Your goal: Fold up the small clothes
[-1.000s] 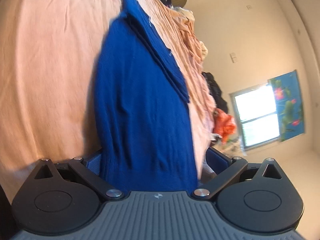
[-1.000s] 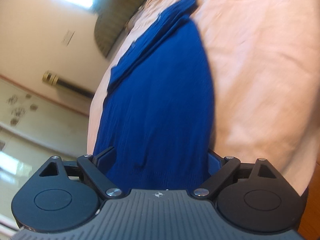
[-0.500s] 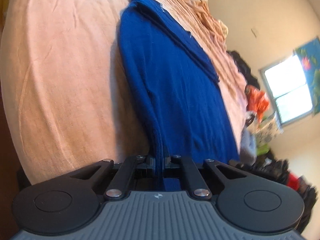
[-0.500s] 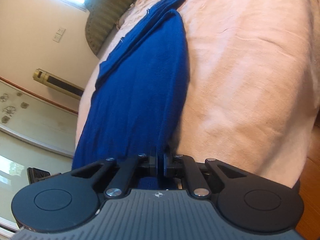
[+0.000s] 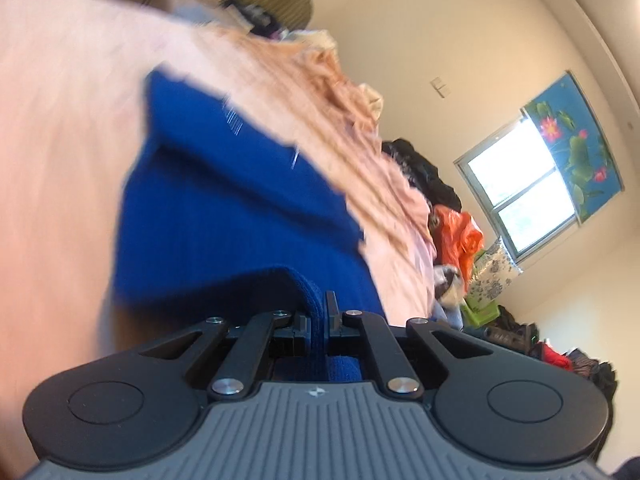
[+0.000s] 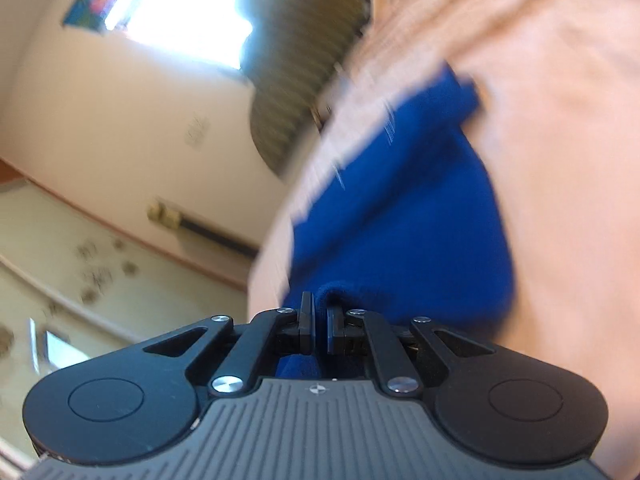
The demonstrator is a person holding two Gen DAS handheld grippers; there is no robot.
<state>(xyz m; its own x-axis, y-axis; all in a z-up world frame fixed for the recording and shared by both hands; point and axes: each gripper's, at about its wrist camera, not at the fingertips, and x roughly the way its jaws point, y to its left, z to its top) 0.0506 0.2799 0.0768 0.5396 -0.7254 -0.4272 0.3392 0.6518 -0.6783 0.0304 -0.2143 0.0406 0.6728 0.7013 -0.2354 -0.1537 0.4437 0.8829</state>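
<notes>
Blue knit garment (image 5: 224, 216) lies on bed, over peach bedsheet (image 5: 60, 160), near edge end lifted and curled back over itself. Left hand-held gripper (image 5: 319, 322) clamped on that raised fold; right hand-held gripper (image 6: 320, 320) likewise pinching blue fabric (image 6: 400, 216) at its own corner. Both views motion-blurred. Crumpled peach bedding (image 5: 344, 92) bunched along far side. Clothes pile (image 5: 456, 232) beyond, below window (image 5: 520, 184).

blue garment (image 5: 224, 216) edges motion-blurred; pinched hem hidden between jaws
</notes>
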